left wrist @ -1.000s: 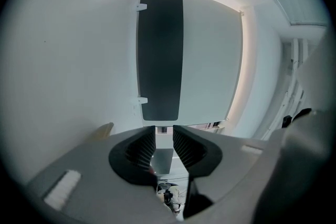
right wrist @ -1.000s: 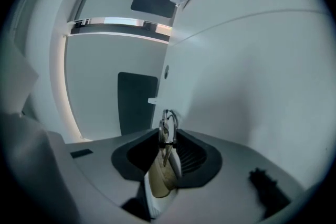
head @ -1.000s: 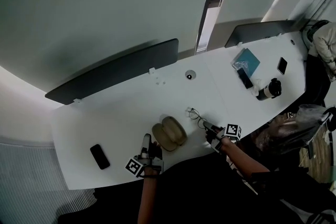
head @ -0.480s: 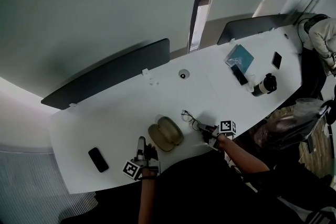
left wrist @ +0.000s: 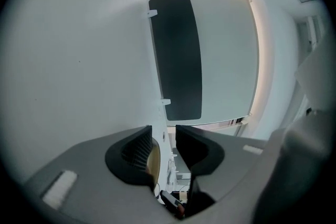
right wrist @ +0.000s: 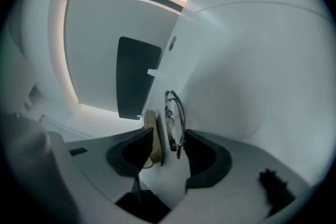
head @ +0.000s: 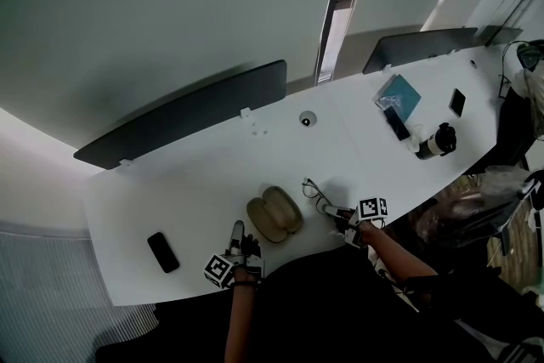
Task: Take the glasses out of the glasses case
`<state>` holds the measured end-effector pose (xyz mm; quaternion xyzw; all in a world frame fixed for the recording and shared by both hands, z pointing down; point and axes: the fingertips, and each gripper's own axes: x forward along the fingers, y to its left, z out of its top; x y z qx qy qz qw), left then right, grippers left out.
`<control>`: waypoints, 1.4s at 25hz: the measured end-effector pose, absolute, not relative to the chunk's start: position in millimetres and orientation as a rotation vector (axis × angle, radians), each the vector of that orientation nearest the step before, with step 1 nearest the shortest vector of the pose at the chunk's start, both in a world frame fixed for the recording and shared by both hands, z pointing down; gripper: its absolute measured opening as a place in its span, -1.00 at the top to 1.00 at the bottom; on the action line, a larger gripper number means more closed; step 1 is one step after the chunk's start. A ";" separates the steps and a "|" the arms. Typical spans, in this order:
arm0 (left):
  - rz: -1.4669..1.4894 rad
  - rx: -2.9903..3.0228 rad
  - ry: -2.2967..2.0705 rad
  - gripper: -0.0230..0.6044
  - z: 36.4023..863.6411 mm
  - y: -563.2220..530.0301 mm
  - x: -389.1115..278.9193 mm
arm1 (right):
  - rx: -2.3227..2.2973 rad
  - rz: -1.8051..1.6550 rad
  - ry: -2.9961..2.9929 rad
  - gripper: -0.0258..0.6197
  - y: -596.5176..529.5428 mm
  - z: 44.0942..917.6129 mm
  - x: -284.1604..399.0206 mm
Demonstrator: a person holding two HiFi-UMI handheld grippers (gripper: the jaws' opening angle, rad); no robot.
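The tan glasses case point(head: 274, 215) lies open on the white table point(head: 195, 183). The thin-framed glasses point(head: 313, 190) lie on the table just to its right, outside the case. My right gripper point(head: 331, 209) is at their near end. In the right gripper view the glasses point(right wrist: 176, 118) lie ahead, their temple tips between the jaws of the right gripper point(right wrist: 169, 136). Those jaws are opening and the pads do not press on the tips. My left gripper point(head: 238, 227) is left of the case, near the table's front edge. In the left gripper view the left gripper point(left wrist: 164, 134) is opening with nothing between its jaws, and the case point(left wrist: 153, 161) shows just beyond it.
A black phone point(head: 162, 252) lies at the front left. At the far right are a teal book point(head: 399, 98), two dark phones point(head: 457, 103) and a tumbler point(head: 435, 143). Dark partition panels point(head: 183, 115) line the table's back edge. A round grommet point(head: 308, 120) sits mid-table.
The right gripper has stayed at the near end of the glasses, which rest on the table. The left gripper has barely shifted beside the case. The head view has swayed.
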<state>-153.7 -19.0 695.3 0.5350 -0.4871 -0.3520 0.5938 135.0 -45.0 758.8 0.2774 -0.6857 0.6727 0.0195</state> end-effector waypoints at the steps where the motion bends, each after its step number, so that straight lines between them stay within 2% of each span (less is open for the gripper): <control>1: -0.816 1.242 -1.126 0.53 698.5 -18.5 -152.8 | 0.842 2.062 -2.135 0.33 -43.1 758.1 134.3; 3: -0.803 1.244 -1.119 0.53 702.6 -18.0 -151.9 | 0.833 1.961 -2.134 0.26 -40.1 759.7 134.9; 8: -0.756 1.267 -1.123 0.53 698.8 -20.5 -147.8 | 0.733 1.501 -2.112 0.25 -28.8 762.3 129.4; 15: -0.721 1.258 -1.119 0.53 706.9 -17.3 -145.8 | 0.683 1.097 -2.094 0.22 -29.6 756.2 123.2; 19: -0.715 1.269 -1.121 0.53 707.0 -16.5 -145.9 | 0.885 1.009 -2.217 0.22 -58.1 731.9 130.3; 22: -0.775 1.352 -1.105 0.54 688.9 -24.1 -145.1 | 1.058 1.079 -2.412 0.22 -77.3 693.9 135.0; 23: -0.802 1.390 -1.098 0.60 680.0 -28.0 -145.9 | 1.026 1.090 -2.482 0.23 -76.8 682.8 128.2; 24: -0.825 1.431 -1.092 0.66 669.2 -32.2 -145.8 | 0.954 1.069 -2.543 0.29 -72.9 674.0 117.6; 26: -0.823 1.532 -1.087 0.83 649.5 -37.6 -140.1 | 0.796 0.940 -2.608 0.66 -59.4 663.2 96.3; 27: -0.782 1.600 -1.090 0.92 644.1 -37.6 -134.7 | 0.741 0.866 -2.619 0.76 -52.3 659.8 88.1; 28: -0.710 1.685 -1.093 0.91 641.6 -36.3 -127.8 | 0.700 0.809 -2.623 0.89 -45.9 657.6 81.5; 35: -0.219 2.086 -0.981 0.91 642.5 -22.2 -61.3 | 0.601 0.907 -2.643 0.89 -26.6 661.7 60.1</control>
